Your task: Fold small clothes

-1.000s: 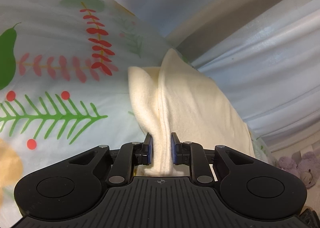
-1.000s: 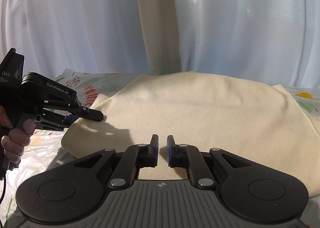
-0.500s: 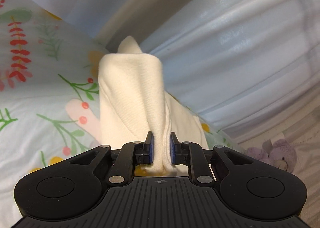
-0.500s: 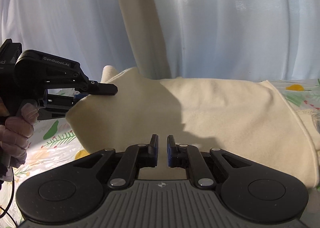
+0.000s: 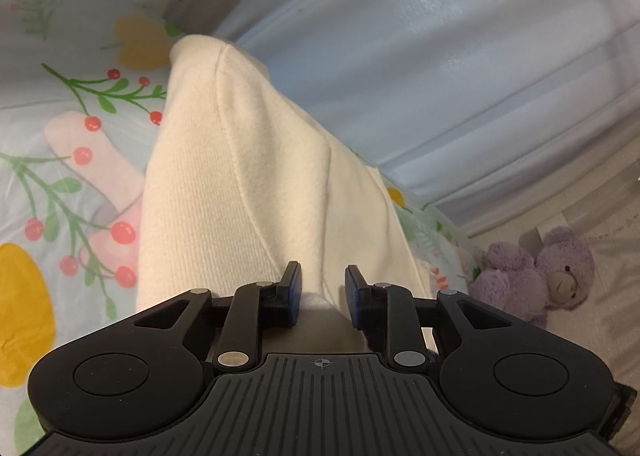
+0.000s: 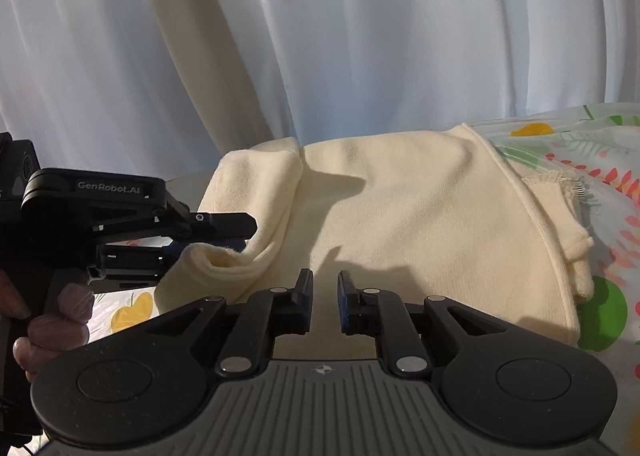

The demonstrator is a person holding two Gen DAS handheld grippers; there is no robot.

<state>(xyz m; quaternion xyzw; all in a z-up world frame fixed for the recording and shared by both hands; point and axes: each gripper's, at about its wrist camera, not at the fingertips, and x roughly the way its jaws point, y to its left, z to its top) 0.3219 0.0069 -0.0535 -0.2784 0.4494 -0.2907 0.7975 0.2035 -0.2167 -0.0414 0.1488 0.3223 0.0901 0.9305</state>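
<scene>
A cream knit garment (image 6: pixel 420 215) lies on the floral sheet, with one side folded over onto its middle. In the left wrist view the garment (image 5: pixel 248 183) runs away from my left gripper (image 5: pixel 322 288), whose jaws stand apart with cloth lying loose between them. From the right wrist view the left gripper (image 6: pixel 224 234) sits at the garment's folded left edge, cloth resting against its fingers. My right gripper (image 6: pixel 324 294) hovers over the garment's near edge, jaws narrowly apart and empty.
The floral bed sheet (image 5: pixel 60 175) spreads around the garment, also at the right (image 6: pixel 600 195). White curtains (image 6: pixel 360 35) hang behind. A purple teddy bear (image 5: pixel 536 272) lies on the floor beyond the bed's edge.
My left gripper carried the garment's edge over onto the garment, then opened and let the cloth go. The right gripper stayed over the near edge.
</scene>
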